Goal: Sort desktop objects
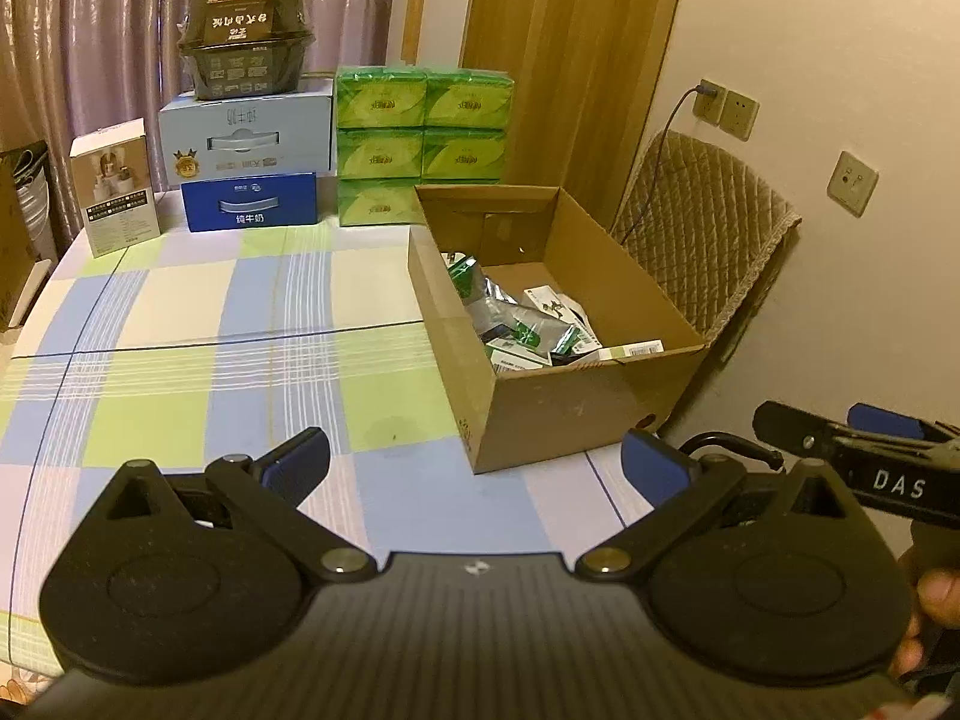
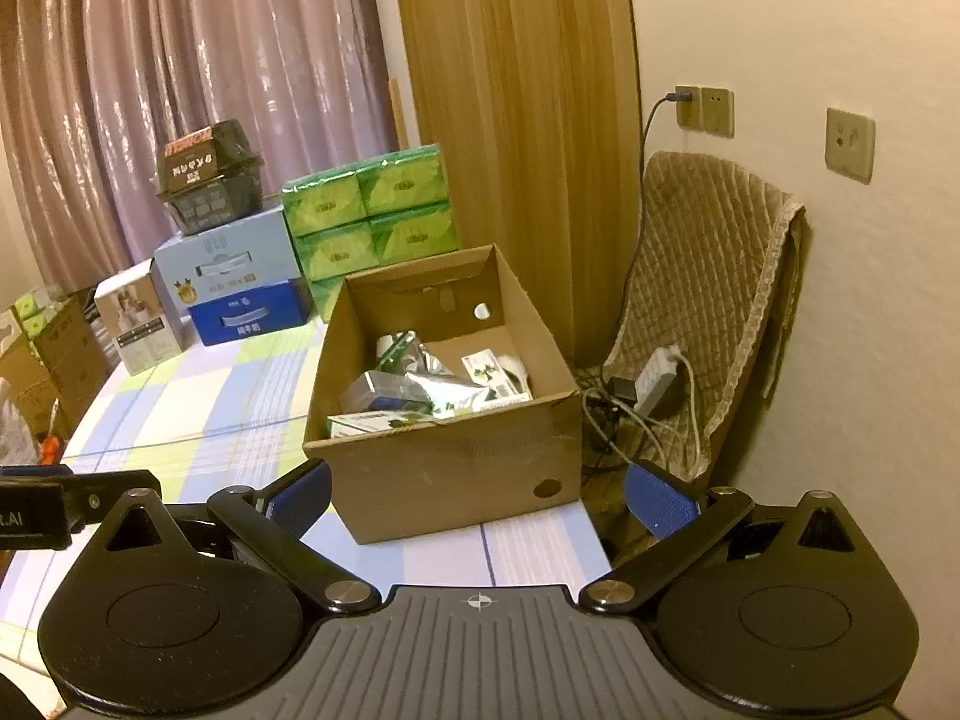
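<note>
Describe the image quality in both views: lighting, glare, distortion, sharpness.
Left wrist view: warm, dim indoor light; fisheye bends the table edges and darkens the corners; the left tongs and cardboard box read clearly, small print on the packets inside is soft. Right wrist view: same yellowish cast, bright glare streaks on the curtain, the door frame bows; the right tongs look sharp.

— Where are we?
— A home: curtains (image 2: 198, 90), a checked tablecloth (image 1: 198, 324), tissue packs (image 1: 420, 138) and milk cartons (image 1: 249, 201) stacked by the wall, a padded chair (image 2: 702, 300).
</note>
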Motion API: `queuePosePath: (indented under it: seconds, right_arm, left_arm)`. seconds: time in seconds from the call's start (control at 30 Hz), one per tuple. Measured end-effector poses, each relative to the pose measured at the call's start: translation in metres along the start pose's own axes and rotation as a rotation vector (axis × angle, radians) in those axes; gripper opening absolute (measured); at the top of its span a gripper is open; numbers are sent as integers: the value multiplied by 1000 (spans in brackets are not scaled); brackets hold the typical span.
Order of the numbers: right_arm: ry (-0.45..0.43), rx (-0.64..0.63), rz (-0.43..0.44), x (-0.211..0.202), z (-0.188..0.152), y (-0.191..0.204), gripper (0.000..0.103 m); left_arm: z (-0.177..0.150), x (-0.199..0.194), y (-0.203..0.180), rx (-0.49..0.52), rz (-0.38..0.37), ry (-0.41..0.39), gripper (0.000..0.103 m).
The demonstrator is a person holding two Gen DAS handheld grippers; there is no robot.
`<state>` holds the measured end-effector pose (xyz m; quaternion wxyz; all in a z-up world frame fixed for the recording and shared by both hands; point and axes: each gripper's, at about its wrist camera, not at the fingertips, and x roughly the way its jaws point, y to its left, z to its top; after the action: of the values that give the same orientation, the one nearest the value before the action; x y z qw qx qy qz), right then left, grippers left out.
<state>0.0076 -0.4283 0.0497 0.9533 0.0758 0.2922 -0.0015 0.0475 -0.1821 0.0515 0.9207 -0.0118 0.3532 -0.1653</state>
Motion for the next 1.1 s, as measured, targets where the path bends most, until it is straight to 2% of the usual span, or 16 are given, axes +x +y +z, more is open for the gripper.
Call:
queuePosePath:
  seconds: [0.17, 1.1]
  right_arm:
    - [3, 10, 1, 0, 0, -1, 101]
    - [22, -12, 21, -1, -2, 10, 101]
  left_arm:
    - [0, 0, -3, 6, 29, -2, 102]
    - [-8, 13, -2, 7, 28, 44, 102]
